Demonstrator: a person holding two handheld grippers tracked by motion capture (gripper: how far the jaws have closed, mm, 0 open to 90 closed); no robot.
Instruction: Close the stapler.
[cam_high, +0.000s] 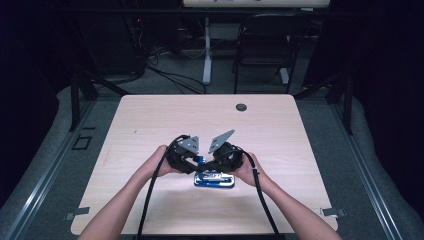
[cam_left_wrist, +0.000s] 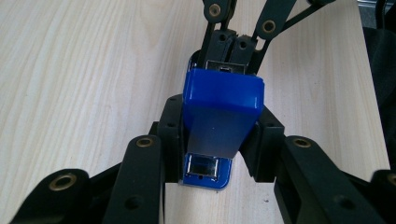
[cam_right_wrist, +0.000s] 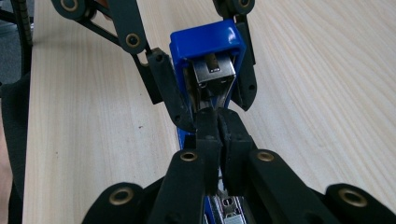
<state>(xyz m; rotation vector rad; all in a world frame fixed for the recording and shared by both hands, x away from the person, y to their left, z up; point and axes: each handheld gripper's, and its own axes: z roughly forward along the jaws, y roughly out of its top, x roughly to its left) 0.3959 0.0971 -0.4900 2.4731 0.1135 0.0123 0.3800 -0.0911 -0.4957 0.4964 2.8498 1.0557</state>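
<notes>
Fingers (cam_left_wrist: 170, 135) of your left gripper (cam_left_wrist: 219, 135) pinch the blue stapler's (cam_left_wrist: 223, 93) raised lid; your right gripper (cam_right_wrist: 218, 128) is pressed together inside it, on the wooden table (cam_high: 150, 125).

No readable text, label, brand, number or sign anywhere. Blue plastic stapler (cam_left_wrist: 223, 116) blank on its faces; pale wooden table (cam_high: 150, 125) bare of markings. Metal parts unmarked as well.
</notes>
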